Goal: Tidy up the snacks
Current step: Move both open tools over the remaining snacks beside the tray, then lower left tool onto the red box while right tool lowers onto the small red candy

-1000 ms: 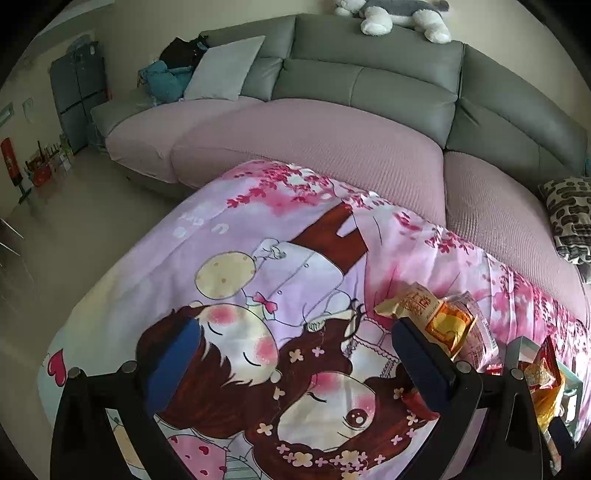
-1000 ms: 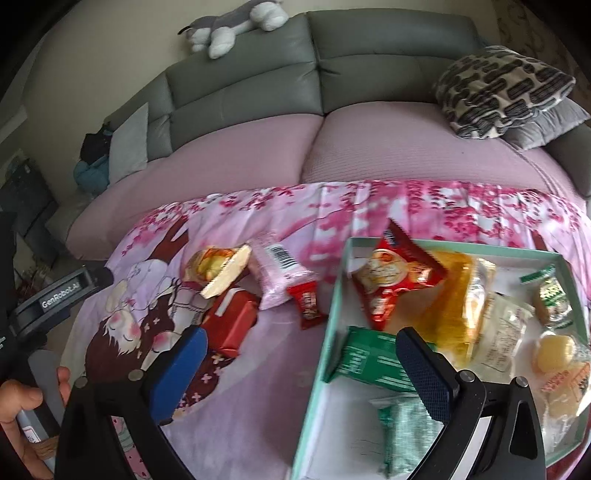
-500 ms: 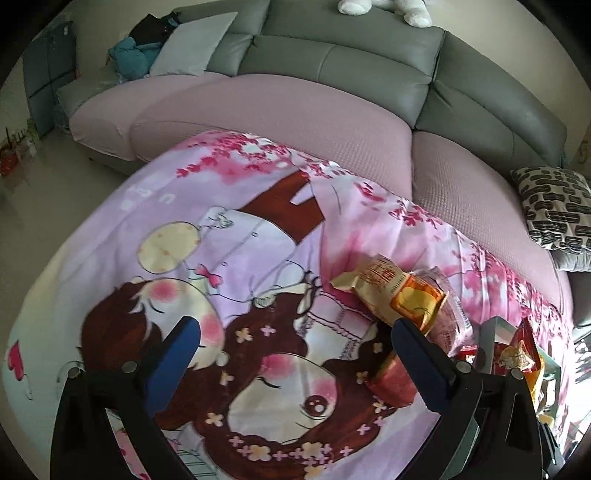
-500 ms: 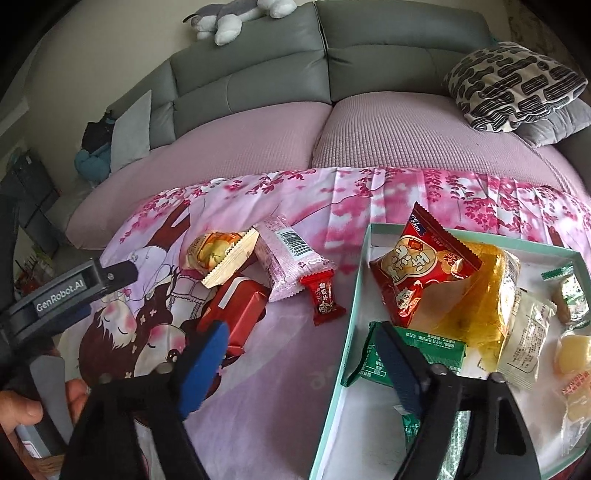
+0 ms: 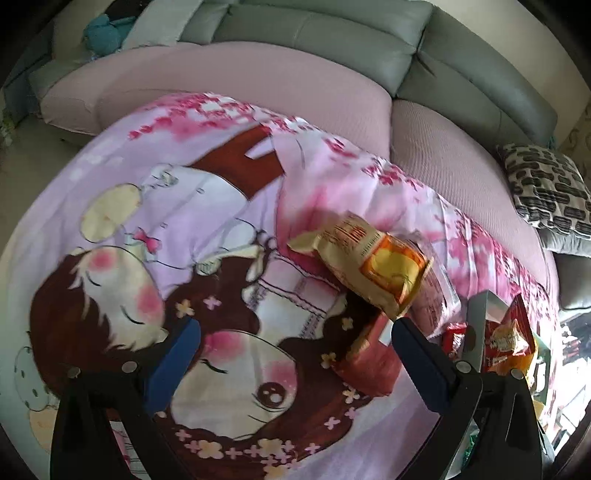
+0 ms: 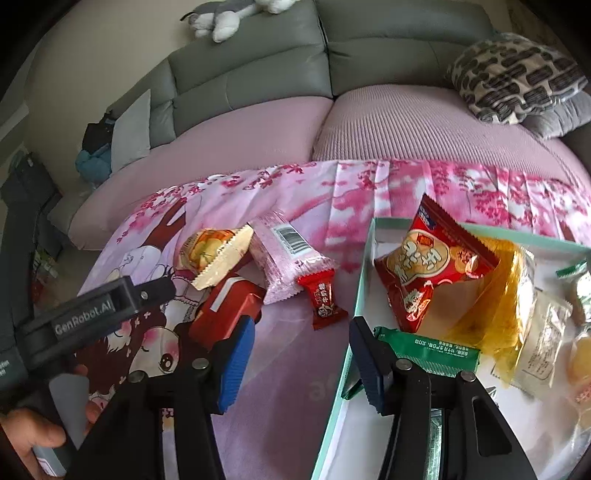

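Loose snacks lie on the pink cartoon cloth: a yellow-orange pack (image 5: pixel 373 266) (image 6: pixel 214 254), a red box (image 5: pixel 369 358) (image 6: pixel 225 310), a pink wafer pack (image 6: pixel 284 262) and a small red bar (image 6: pixel 323 299). A mint-green tray (image 6: pixel 364 280) to their right holds a red crisp bag (image 6: pixel 432 266), a green pack (image 6: pixel 428 350) and a clear yellow bag (image 6: pixel 506 295). My left gripper (image 5: pixel 295 343) hangs open over the cloth, with the red box just inside its right finger. My right gripper (image 6: pixel 301 354) is closing with only cloth between its jaws; its right finger is over the tray's left rim.
A grey and pink sofa (image 6: pixel 258 125) curves behind the table, with a patterned cushion (image 6: pixel 517 77) at the right and a plush toy (image 6: pixel 229 14) on its back. A hand (image 6: pixel 29 443) holds the left tool's black housing (image 6: pixel 92 314) at the lower left.
The left gripper has tipped down and drawn closer to the yellow-orange pack and red box. The right gripper's jaws have narrowed a good deal, and it has sunk slightly toward the tray's left rim.
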{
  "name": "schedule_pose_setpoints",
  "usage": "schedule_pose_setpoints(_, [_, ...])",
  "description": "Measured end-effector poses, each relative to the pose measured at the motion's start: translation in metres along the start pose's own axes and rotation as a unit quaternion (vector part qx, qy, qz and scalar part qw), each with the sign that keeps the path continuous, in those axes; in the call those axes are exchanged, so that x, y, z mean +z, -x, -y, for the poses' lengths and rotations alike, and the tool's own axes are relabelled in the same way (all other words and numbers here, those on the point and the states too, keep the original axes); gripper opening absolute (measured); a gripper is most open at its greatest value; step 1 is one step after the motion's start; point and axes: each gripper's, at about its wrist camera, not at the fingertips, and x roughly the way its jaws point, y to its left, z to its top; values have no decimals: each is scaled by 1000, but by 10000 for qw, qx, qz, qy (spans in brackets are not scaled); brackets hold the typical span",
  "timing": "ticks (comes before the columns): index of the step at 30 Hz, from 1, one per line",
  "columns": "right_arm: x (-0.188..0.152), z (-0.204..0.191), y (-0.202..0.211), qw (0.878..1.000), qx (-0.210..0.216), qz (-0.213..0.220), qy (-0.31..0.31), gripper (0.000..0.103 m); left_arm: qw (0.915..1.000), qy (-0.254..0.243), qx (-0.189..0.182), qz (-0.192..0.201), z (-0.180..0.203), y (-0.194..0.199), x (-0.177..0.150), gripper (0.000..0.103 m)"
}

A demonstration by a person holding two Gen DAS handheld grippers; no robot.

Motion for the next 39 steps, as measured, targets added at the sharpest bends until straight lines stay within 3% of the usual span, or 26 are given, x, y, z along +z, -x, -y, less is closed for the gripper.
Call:
schedule_pose_setpoints(10, [3, 10, 6, 9998, -15, 104, -177, 56, 9980, -545, -207, -246, 24, -14, -8, 102])
schedule_pose_setpoints(13, [4, 13, 7, 9997, -15, 117, -223, 56, 9969, -704, -180, -294, 30, -16, -9, 91])
schedule_pose_setpoints(18, [5, 16, 9, 9996, -14, 138, -260, 56, 9936, -993, -317, -438, 44, -21, -15, 89])
schedule_pose_setpoints(21, [6, 18, 11, 9994, -14, 160, -291, 56, 9917, -1127, -322, -533, 51, -24, -17, 76])
schedule_pose_setpoints(23, [6, 19, 12, 9994, -16, 174, -295, 56, 9910, -1149, -310, -610, 52, -26, -18, 68])
schedule_pose_setpoints(33, [8, 19, 13, 9994, -16, 185, -300, 56, 9941, -733, -402, -691, 35, -25, -16, 59])
schedule_pose_setpoints(39, [8, 7, 10, 9999, -74, 145, -3, 46, 9968, -424, -325, -596, 20, -20, -12, 55])
